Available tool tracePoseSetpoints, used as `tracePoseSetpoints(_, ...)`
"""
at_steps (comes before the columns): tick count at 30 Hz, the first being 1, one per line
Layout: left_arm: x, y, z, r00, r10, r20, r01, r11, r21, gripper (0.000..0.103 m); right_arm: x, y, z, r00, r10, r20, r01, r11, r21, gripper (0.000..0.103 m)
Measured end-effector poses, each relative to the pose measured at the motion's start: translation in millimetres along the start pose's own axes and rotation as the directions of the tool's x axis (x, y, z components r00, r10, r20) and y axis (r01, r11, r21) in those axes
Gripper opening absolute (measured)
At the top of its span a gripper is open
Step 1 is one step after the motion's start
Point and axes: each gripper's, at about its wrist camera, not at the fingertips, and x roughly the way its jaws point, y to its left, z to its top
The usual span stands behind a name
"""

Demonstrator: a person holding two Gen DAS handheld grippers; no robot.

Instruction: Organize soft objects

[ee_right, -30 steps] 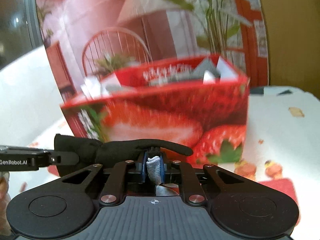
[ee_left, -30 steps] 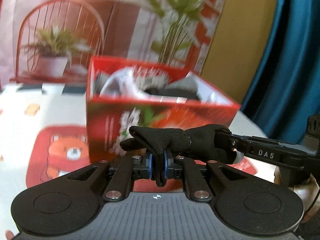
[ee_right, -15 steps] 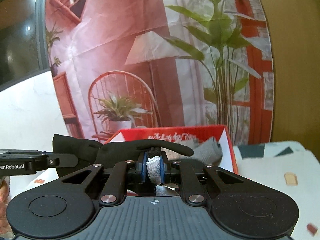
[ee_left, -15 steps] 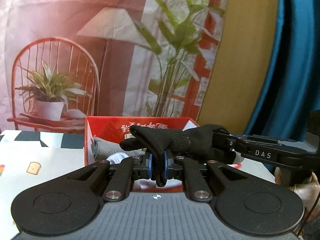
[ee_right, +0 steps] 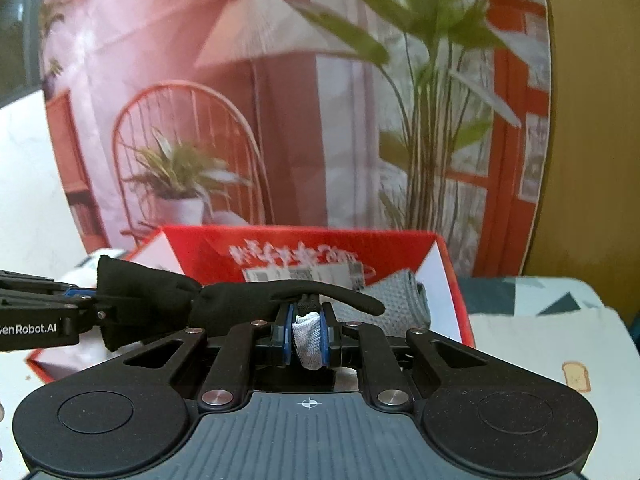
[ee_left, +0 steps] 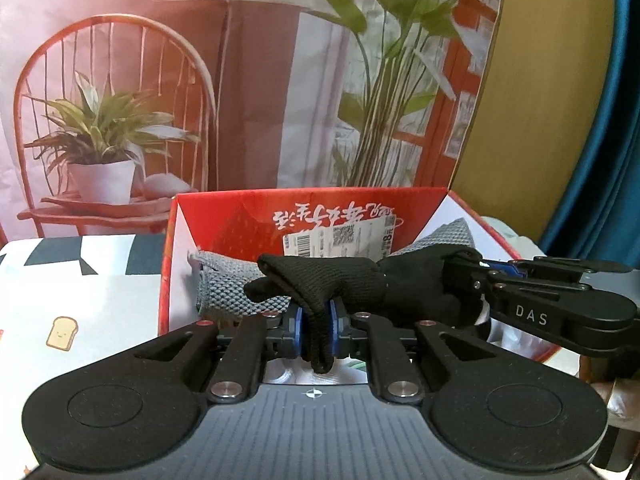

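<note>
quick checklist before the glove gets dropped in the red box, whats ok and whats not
1. Left gripper on the black glove: ok, fabric between its pads, though the jaws are opening.
2. Right gripper on the glove: ok, shut on pale and black fabric.
3. Glove over the red box: ok, box opening lies behind and below it.
4. Free room in the box: cannot tell; grey knit cloth already inside.
5. Glove clear of the box rim: cannot tell.
</note>
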Motion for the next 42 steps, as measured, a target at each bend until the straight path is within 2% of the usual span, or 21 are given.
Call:
tracePoseSetpoints(2,2.0,0.4,-1.6,1.000,0.006,0.004,-0.006,1.000,0.011,0.019,5.8,-2.1,-2.9,1.000,-0.003,-0.021,0.003,1.000,0.008,0.013)
tracePoseSetpoints(3,2.5,1.1,-2.0,1.000,0.009,0.006,-0.010,1.000,0.012,0.030,6.1,-1.9,-4.8,1.000,-0.004,-0.028,0.004,1.000,0.008,0.013)
tracePoseSetpoints(4,2.4,2.6,-2.4,1.000,0.010,0.007,-0.011,1.000,0.010,0.047,7.0,-1.8,-5.8,0.999,-0.009,-0.034,0.009,1.000,0.006,0.014)
tracePoseSetpoints(5,1.1,4.1,-3.0,1.000,0.008,0.014,-0.008,1.000,0.005,0.056,6.9,-2.1,-5.8,0.999,-0.012,-0.035,0.012,1.000,0.002,0.018)
tracePoseSetpoints(6,-2.1,5.2,-3.8,1.000,0.008,0.024,-0.008,1.000,-0.001,0.073,5.6,-2.2,-6.5,0.999,-0.014,-0.029,0.014,1.000,0.000,0.020)
tracePoseSetpoints(7,-5.1,5.2,-4.1,0.999,0.014,0.033,-0.014,1.000,-0.004,0.085,3.0,-2.9,-6.5,1.000,-0.015,-0.020,0.015,1.000,0.003,0.023)
tracePoseSetpoints(9,-12.8,4.3,-4.2,0.999,0.025,0.048,-0.024,1.000,-0.005,0.094,-3.7,-5.2,-6.3,1.000,-0.014,-0.001,0.014,1.000,0.015,0.024)
tracePoseSetpoints(12,-26.4,3.4,-3.2,0.998,0.031,0.055,-0.031,1.000,-0.006,0.099,-14.2,-9.4,-4.7,1.000,-0.023,0.016,0.022,0.999,0.029,0.035)
tracePoseSetpoints(13,-31.4,2.7,-3.0,0.998,0.040,0.058,-0.040,0.999,-0.008,0.102,-19.4,-10.4,-4.2,0.999,-0.023,0.025,0.022,0.999,0.033,0.042)
tracePoseSetpoints(15,-44.7,1.0,-2.6,0.995,0.062,0.075,-0.062,0.998,-0.011,0.103,-31.2,-12.4,-2.5,0.999,-0.019,0.046,0.017,0.999,0.038,0.057)
tracePoseSetpoints(17,-58.2,-1.2,-1.9,0.993,0.076,0.086,-0.075,0.997,-0.016,0.103,-43.1,-12.5,-0.9,0.997,-0.023,0.068,0.020,0.999,0.041,0.080)
tracePoseSetpoints(18,-66.1,-2.6,-1.5,0.993,0.083,0.085,-0.081,0.996,-0.022,0.103,-50.3,-12.0,-0.1,0.996,-0.024,0.081,0.020,0.999,0.042,0.086)
tracePoseSetpoints(19,-74.7,-4.5,-1.2,0.993,0.089,0.083,-0.087,0.996,-0.029,0.103,-59.0,-10.9,0.9,0.995,-0.030,0.096,0.026,0.999,0.042,0.097)
tracePoseSetpoints(20,-83.7,-6.9,-1.8,0.991,0.096,0.089,-0.093,0.995,-0.037,0.103,-66.6,-9.9,2.0,0.993,-0.041,0.110,0.037,0.999,0.039,0.102)
tracePoseSetpoints(25,-127.7,-23.5,-8.2,0.978,0.159,0.134,-0.155,0.987,-0.037,0.103,-108.3,1.5,1.9,0.982,-0.057,0.181,0.060,0.998,-0.010,0.103)
tracePoseSetpoints(28,-153.4,-34.8,-10.3,0.966,0.200,0.163,-0.200,0.980,-0.019,0.103,-129.2,9.9,4.1,0.979,-0.096,0.181,0.096,0.995,0.007,0.103)
tracePoseSetpoints(33,-205.9,-44.1,-13.8,0.959,0.160,0.232,-0.152,0.987,-0.052,0.103,-171.3,26.2,4.4,0.977,-0.097,0.192,0.097,0.995,0.012,0.103)
tracePoseSetpoints(39,-258.7,-68.1,-21.3,0.936,0.200,0.290,-0.204,0.979,-0.017,0.103,-230.5,45.4,6.8,0.973,-0.090,0.212,0.082,0.995,0.049,0.103)
tracePoseSetpoints(42,-284.4,-75.5,-27.5,0.929,0.203,0.309,-0.205,0.978,-0.027,0.103,-259.9,52.6,8.7,0.971,-0.087,0.221,0.078,0.996,0.053,0.103)
